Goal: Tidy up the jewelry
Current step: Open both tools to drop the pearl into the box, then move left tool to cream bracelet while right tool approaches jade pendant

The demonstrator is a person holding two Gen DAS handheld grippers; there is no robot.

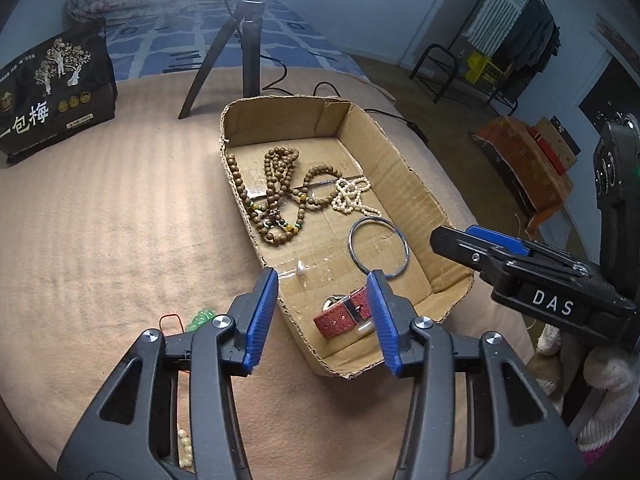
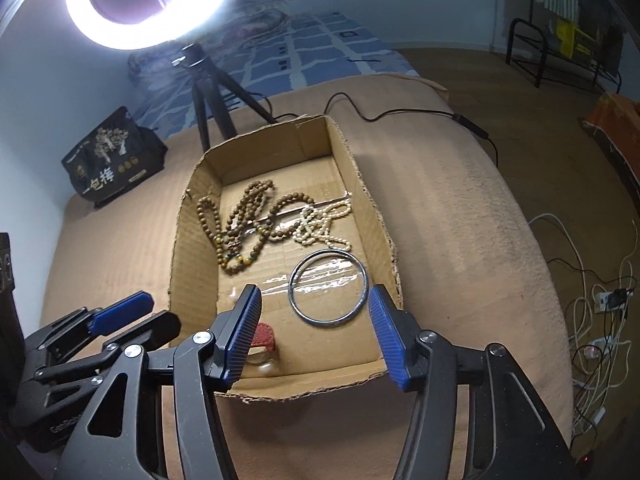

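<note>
Hovering both tools above the near end of the cardboard box (image 1: 404, 184), I hold the left gripper (image 1: 322, 316) and right gripper (image 2: 316, 332) with jaws spread and empty. Gathered inside the box are the wooden bead strands (image 1: 280, 196), a pearl strand (image 1: 352, 196), a metal bangle (image 2: 328, 288), a red strap (image 1: 340, 316) and a small pale ring (image 1: 301, 270), presumably collected there to keep them together. Outside it, on the tan blanket (image 1: 100, 220), a green trinket (image 1: 202, 317) and some pale beads (image 1: 185, 444) lie near the left tool; I judge these remain to be sorted.
</note>
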